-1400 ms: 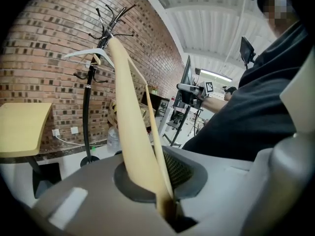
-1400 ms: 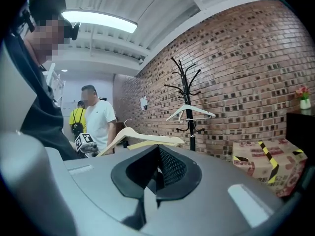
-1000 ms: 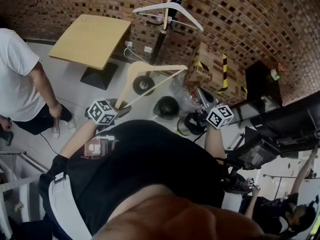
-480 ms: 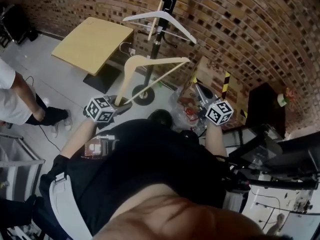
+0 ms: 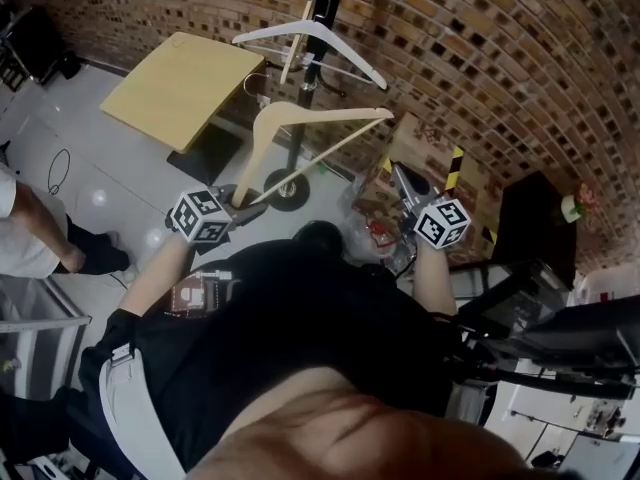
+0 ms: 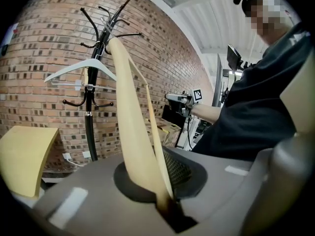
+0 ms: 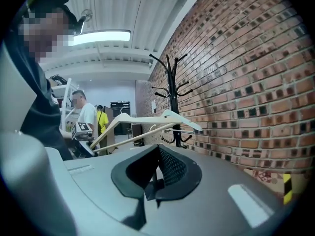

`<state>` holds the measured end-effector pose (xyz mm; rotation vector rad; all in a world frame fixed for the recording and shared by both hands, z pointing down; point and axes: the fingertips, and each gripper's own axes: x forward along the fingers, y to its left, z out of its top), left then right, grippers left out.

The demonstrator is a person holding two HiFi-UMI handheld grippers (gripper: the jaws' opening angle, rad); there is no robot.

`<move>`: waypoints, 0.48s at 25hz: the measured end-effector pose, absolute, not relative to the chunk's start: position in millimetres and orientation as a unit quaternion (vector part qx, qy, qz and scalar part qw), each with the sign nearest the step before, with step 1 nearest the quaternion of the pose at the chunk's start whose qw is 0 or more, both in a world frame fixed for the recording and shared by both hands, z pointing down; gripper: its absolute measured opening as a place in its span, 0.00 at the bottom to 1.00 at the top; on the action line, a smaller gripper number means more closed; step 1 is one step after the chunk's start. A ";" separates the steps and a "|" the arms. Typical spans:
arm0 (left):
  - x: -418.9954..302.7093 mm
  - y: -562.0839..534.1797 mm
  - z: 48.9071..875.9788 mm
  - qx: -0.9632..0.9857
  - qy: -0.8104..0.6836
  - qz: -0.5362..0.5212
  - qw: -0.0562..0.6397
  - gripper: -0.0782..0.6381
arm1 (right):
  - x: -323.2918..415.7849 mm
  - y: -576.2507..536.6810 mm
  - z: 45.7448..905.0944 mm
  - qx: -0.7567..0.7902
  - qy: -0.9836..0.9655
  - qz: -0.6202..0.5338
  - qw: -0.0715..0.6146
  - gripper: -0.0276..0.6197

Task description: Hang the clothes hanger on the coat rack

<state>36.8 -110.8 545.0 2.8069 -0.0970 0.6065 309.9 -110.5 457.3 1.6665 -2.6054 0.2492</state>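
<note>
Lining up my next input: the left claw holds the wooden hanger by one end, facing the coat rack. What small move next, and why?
Probably raise the left claw up and forward toward the coat rack: the wooden hanger is clamped by one end, stands apart from the rack, and must clear the white hanger already hanging there.

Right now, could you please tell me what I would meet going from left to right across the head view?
Table → left gripper → wooden hanger → right gripper.
</note>
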 end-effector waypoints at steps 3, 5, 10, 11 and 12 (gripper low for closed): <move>39.6 -128.7 536.2 0.971 -0.017 0.203 0.128 0.14 | 313.6 -119.6 458.2 0.554 -0.828 0.083 0.020 0.06; 42.0 -142.6 530.3 0.973 -0.002 0.197 0.121 0.14 | 314.3 -127.4 455.4 0.567 -0.820 0.080 0.022 0.06; 40.3 -185.3 512.6 0.976 0.047 0.192 0.091 0.14 | 307.6 -151.0 433.9 0.606 -0.793 0.059 0.022 0.06; 37.9 -194.0 509.5 0.976 0.056 0.194 0.084 0.14 | 306.4 -155.1 430.0 0.615 -0.786 0.055 0.022 0.06; 35.3 -202.3 506.7 0.975 0.065 0.196 0.077 0.14 | 306.4 -158.6 427.2 0.625 -0.778 0.054 0.021 0.06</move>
